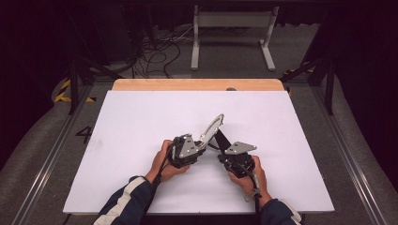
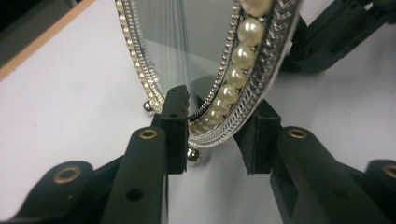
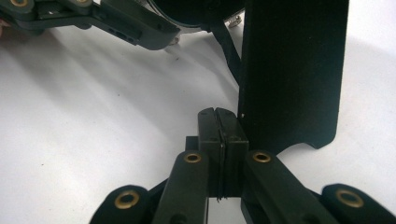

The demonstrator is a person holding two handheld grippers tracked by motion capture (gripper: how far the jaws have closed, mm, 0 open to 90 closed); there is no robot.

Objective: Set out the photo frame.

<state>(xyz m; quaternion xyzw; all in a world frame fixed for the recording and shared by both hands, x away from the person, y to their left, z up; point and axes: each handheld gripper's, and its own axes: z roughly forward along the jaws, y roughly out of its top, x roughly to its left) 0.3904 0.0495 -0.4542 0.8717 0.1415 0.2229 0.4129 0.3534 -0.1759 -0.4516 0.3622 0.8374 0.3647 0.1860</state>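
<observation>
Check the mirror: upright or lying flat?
Upright, leaning back. The oval mirror rises off the table, its black stand spread behind it.

Bright overhead light, dark surroundings, soft shadows, perhaps slightly blurred close-ups.

We see a glossy glass mirror (image 2: 187, 42) framed in shiny silver metal and pearly beads; its stand (image 3: 292, 70) is matt black.

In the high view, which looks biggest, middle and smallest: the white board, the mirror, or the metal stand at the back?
1. White board
2. Metal stand, though it stands farther off
3. Mirror
</observation>
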